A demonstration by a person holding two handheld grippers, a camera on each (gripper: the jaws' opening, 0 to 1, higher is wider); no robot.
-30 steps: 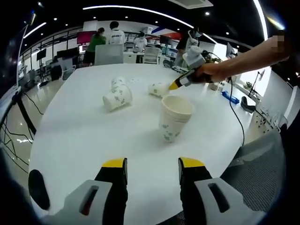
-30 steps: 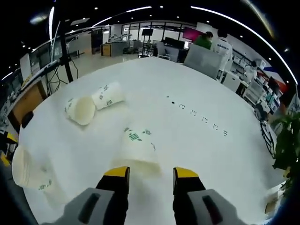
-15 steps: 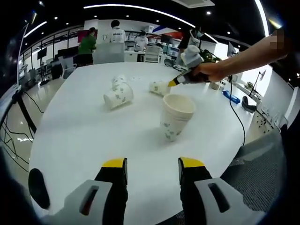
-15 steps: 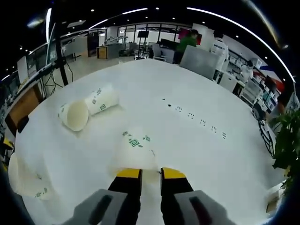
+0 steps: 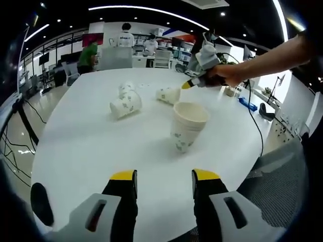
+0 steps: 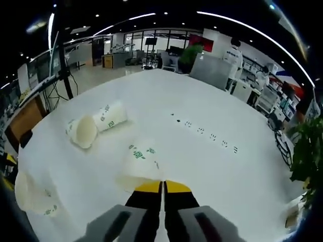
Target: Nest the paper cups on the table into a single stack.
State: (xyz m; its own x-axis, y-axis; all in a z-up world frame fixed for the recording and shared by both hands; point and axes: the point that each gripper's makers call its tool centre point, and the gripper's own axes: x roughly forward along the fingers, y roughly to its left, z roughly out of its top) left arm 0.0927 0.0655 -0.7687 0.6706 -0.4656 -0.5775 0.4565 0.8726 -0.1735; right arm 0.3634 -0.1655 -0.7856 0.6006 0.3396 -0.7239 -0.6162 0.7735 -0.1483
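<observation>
The left gripper (image 5: 164,182) hovers over the near edge of the white table (image 5: 86,146), its yellow-tipped fingers (image 5: 123,176) spread apart with nothing between them. Ahead of it, toward the middle of the table, an upright cup stack (image 5: 185,125) stands mouth up. Farther out and to its left lie two tipped cups (image 5: 126,102), one just behind the other. Near the far edge lies a single tipped cup (image 5: 168,95), and the right gripper (image 5: 187,84), held in a person's hand (image 5: 225,75), has its yellow tip at that cup's rim.

From the right gripper view, the right gripper (image 6: 162,185) has its fingers (image 6: 149,187) pressed together on the rim of the single tipped cup (image 6: 139,161), which lies on its side directly in front of them. The two tipped cups (image 6: 96,125) lie beyond it to the left, and the upright cup stack (image 6: 31,195) shows at the table's left edge.
</observation>
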